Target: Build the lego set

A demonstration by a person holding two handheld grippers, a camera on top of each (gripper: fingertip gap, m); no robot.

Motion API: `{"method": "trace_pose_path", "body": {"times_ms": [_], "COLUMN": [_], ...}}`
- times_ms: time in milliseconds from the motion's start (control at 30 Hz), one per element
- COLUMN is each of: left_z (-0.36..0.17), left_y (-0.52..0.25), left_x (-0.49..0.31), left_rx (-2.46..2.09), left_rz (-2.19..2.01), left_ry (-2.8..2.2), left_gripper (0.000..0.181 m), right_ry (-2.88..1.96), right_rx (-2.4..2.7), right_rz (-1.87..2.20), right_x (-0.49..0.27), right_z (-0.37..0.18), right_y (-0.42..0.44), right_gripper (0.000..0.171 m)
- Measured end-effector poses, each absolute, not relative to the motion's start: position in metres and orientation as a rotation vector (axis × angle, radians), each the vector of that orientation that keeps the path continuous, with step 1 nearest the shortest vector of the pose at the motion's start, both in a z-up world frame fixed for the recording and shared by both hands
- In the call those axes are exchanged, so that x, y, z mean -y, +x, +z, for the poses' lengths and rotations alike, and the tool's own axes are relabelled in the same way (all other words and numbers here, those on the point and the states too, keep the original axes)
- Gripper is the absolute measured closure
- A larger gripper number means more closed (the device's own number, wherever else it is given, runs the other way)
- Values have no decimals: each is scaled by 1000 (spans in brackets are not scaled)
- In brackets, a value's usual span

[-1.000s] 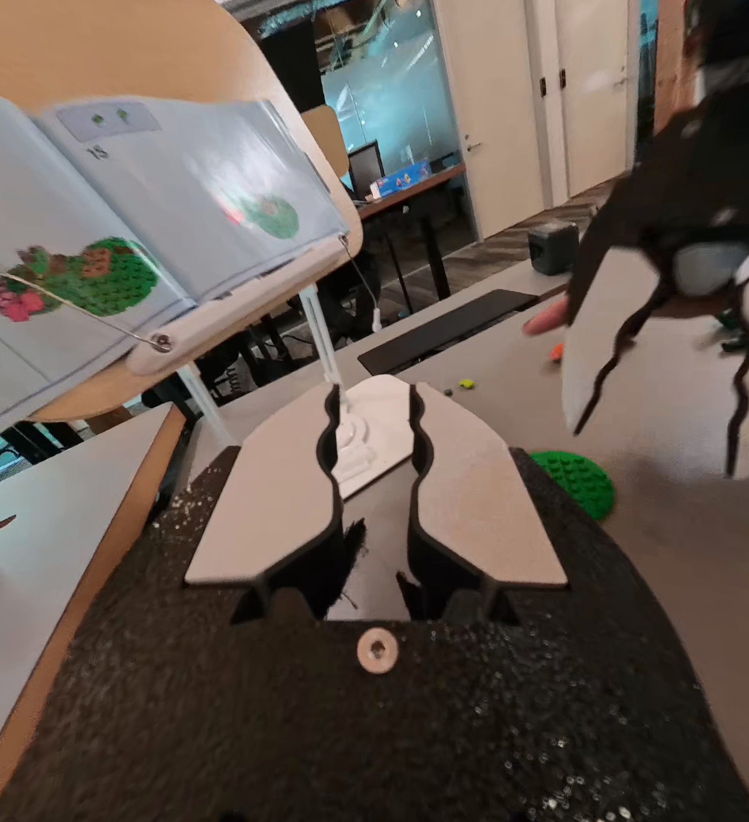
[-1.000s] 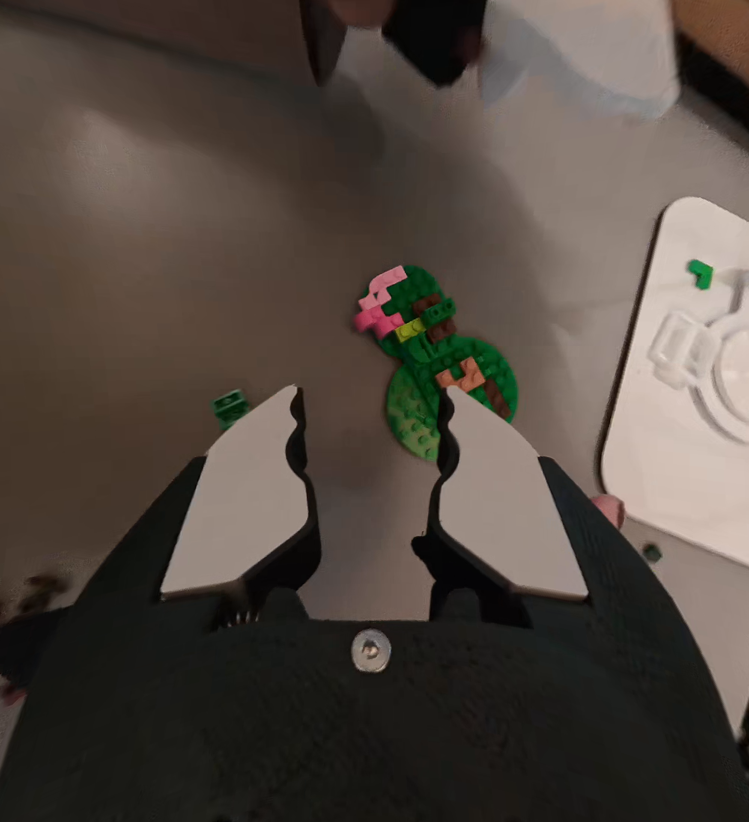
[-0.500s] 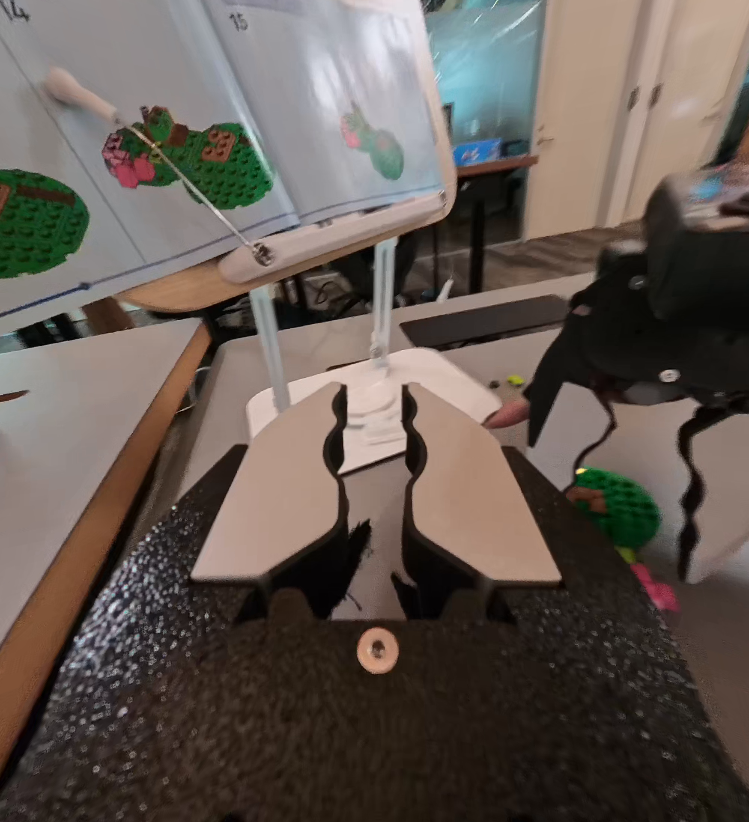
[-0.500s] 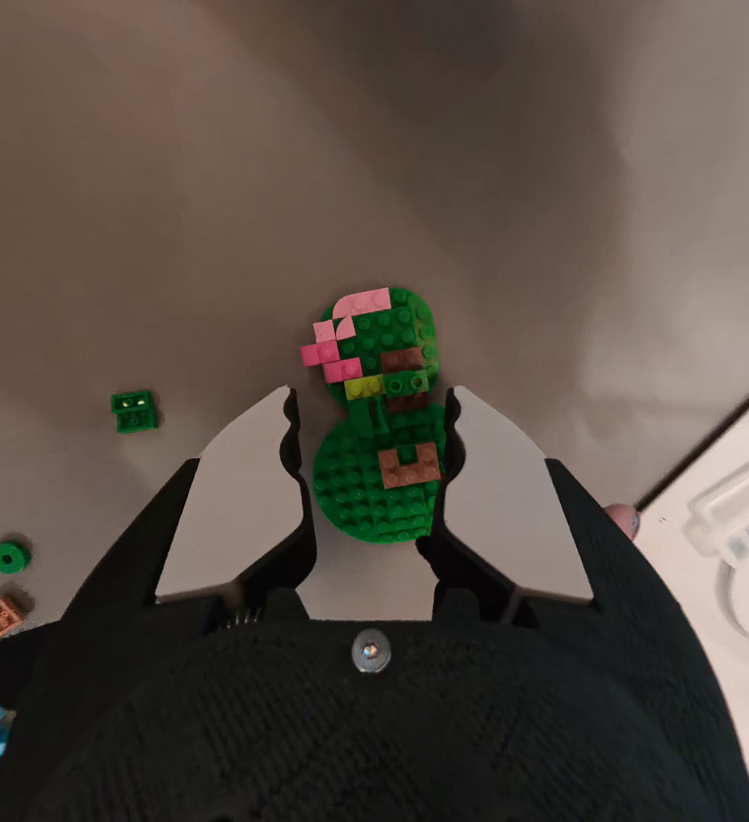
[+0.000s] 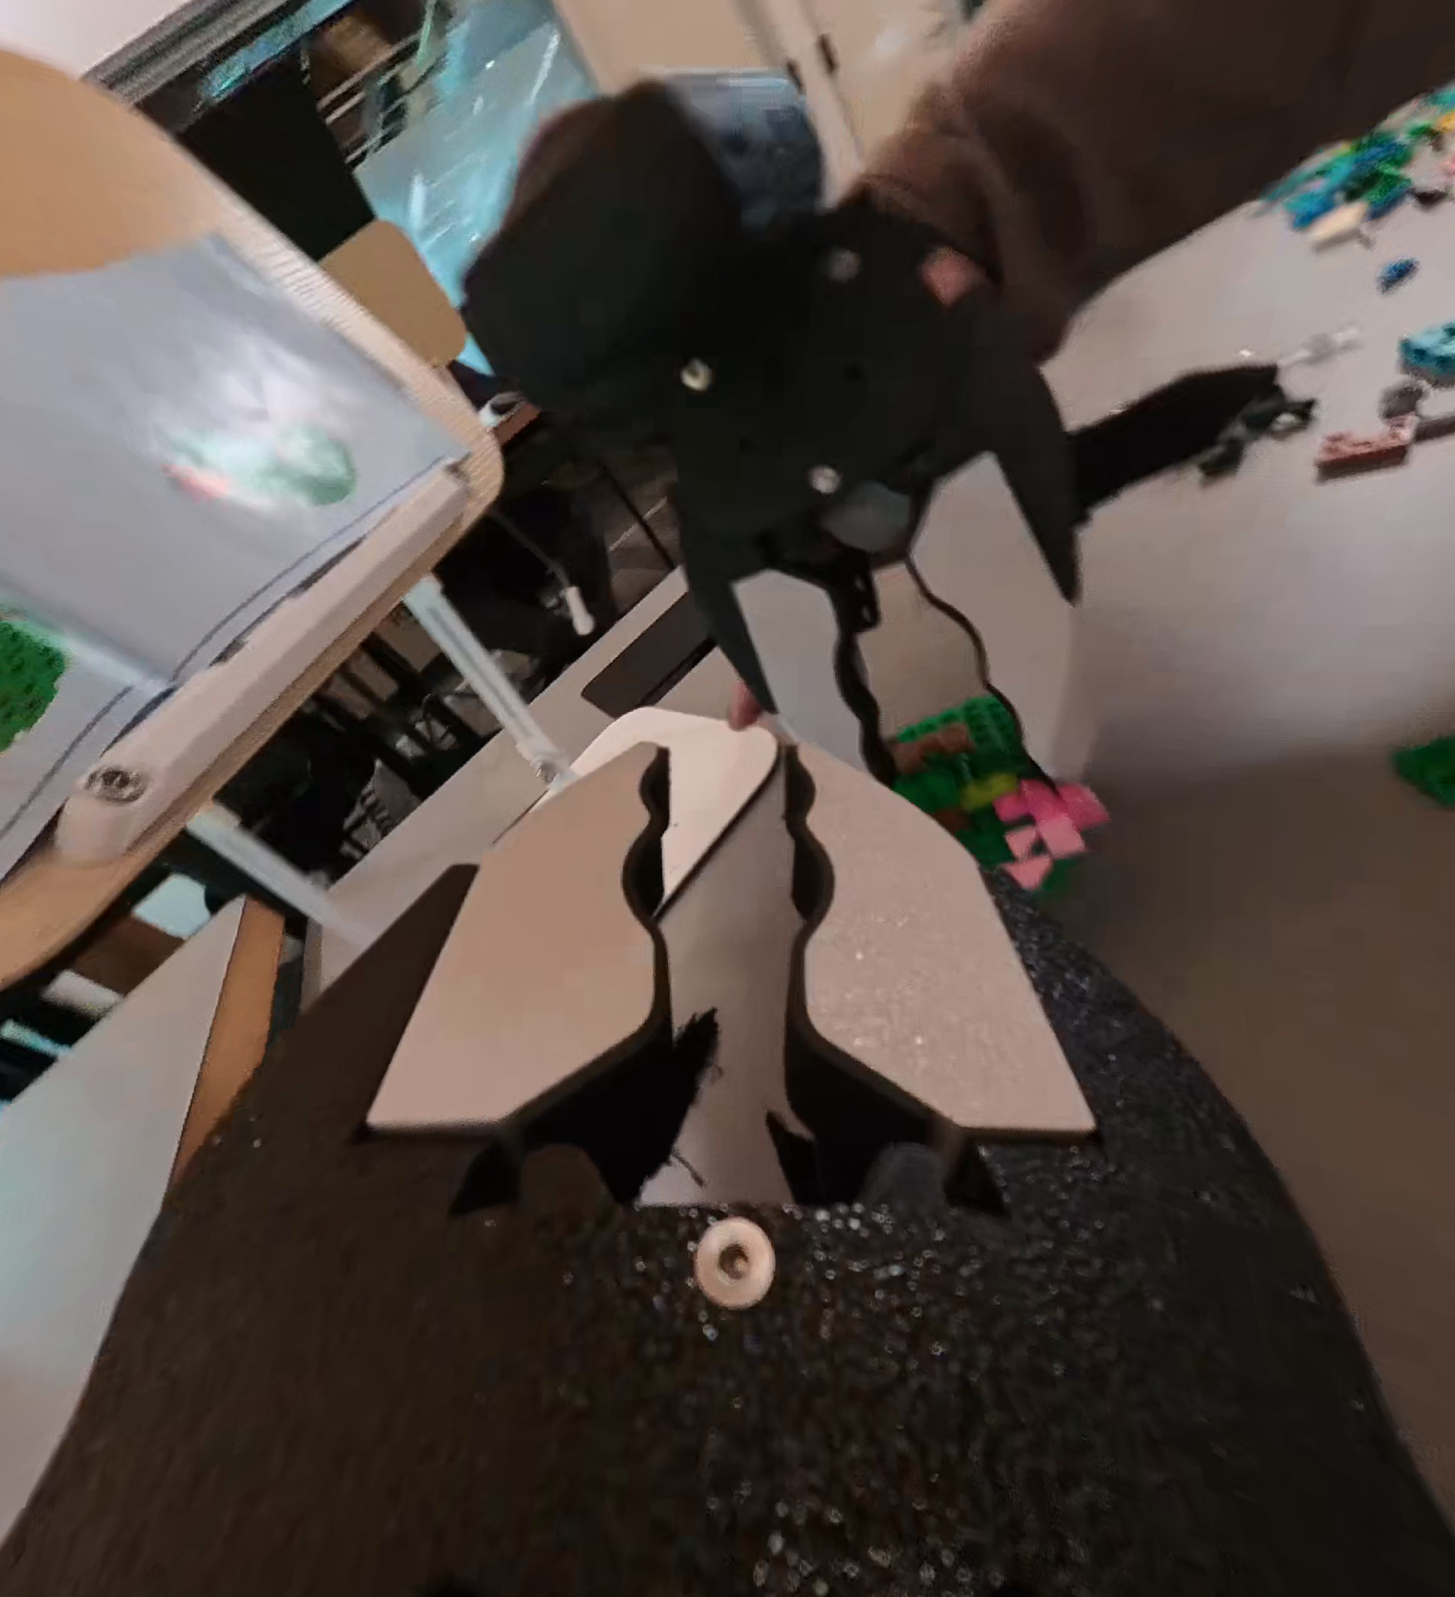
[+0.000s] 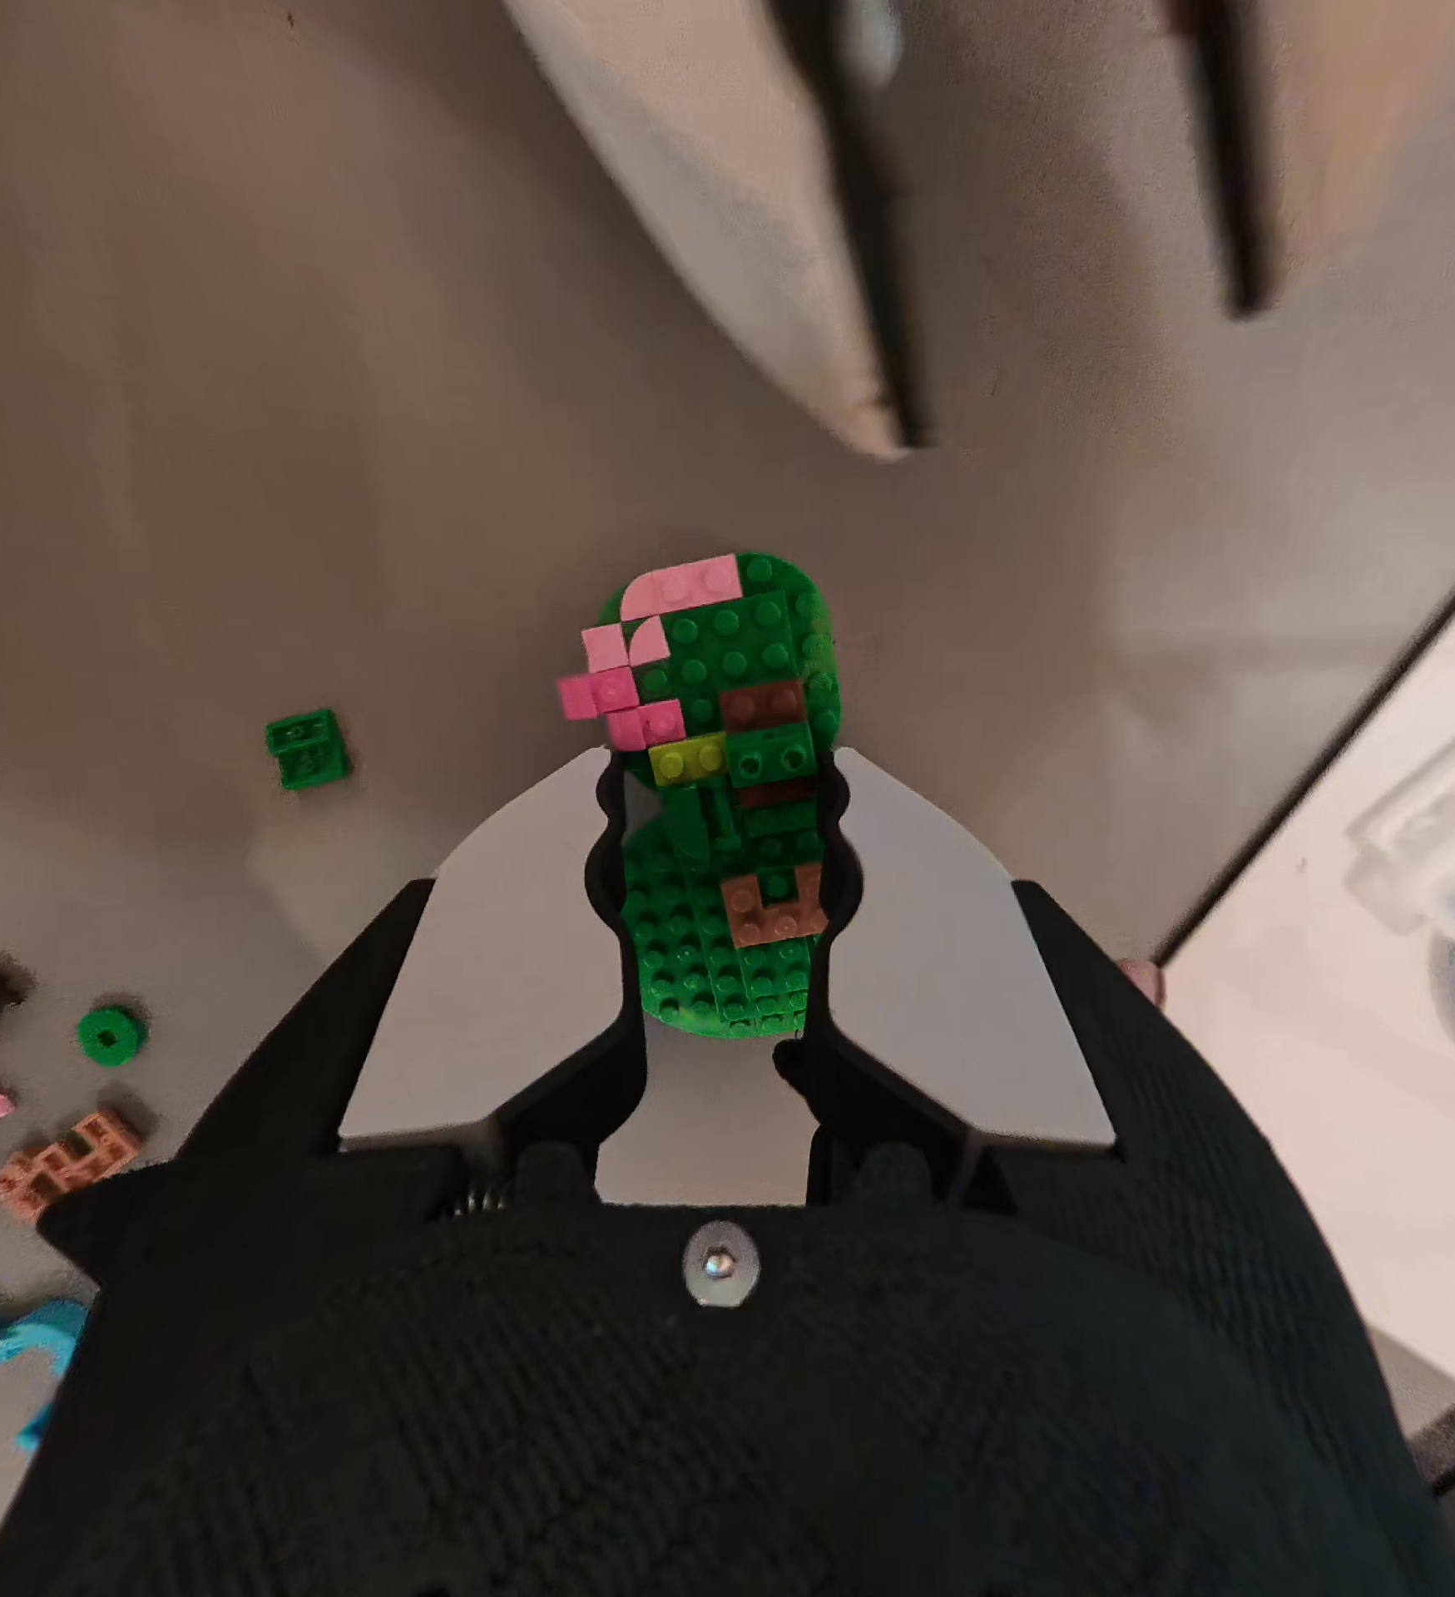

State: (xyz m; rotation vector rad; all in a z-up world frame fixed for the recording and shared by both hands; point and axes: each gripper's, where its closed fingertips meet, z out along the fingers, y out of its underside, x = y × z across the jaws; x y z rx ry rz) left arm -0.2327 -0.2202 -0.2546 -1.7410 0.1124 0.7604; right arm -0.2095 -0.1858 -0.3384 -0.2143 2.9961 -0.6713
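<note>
A green lego build (image 6: 724,657) of two round plates with pink, brown, tan and lime bricks lies on the grey table (image 6: 231,346). My right gripper (image 6: 719,760) is lowered over it. Its two fingers press against the sides of the near plate, shut on the build. The left wrist view shows the build (image 5: 974,778) with the right gripper (image 5: 931,717) down on it. My left gripper (image 5: 724,760) hovers just left of the build, with a narrow gap between its fingers and nothing in it. One of its fingers (image 6: 749,216) shows blurred beyond the build.
An open instruction booklet (image 5: 188,415) stands on a holder with a white base (image 5: 706,786), right of the build in the right wrist view (image 6: 1355,1037). A small green brick (image 6: 307,747), a round green piece (image 6: 110,1034) and tan bricks (image 6: 67,1158) lie left. More bricks (image 5: 1398,173) lie far right. Some 9 cm of space lies between my two pairs of fingers. The small green brick (image 6: 307,747) is about 8 cm from my right fingertips and 15 cm from my left. It turns up in the left wrist view (image 5: 1447,769) as well.
My right gripper moved forward over the green build and its fingers closed in against the near plate. My left gripper swung and now points toward the build.
</note>
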Motion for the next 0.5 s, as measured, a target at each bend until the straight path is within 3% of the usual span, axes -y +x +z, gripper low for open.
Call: {"method": "trace_pose_path", "body": {"times_ms": [200,300,500], "left_z": [-286,-290,-298], "left_y": [-222,-222,-220], "left_x": [203,197,181], "left_rx": [-377,-496,-727], "left_rz": [953,1137,1458], "left_ry": [-1872,-1843,-1788], "left_gripper": [113,111,126], "right_ry": [-27,39,194], "right_rx": [-3022,-3028,-2978], "right_rz": [-747,-719,-694], "right_x": [166,161,164], "right_z": [-320,-316,-309], "right_y": [-216,-216,-208], "right_gripper": [130,130,130]}}
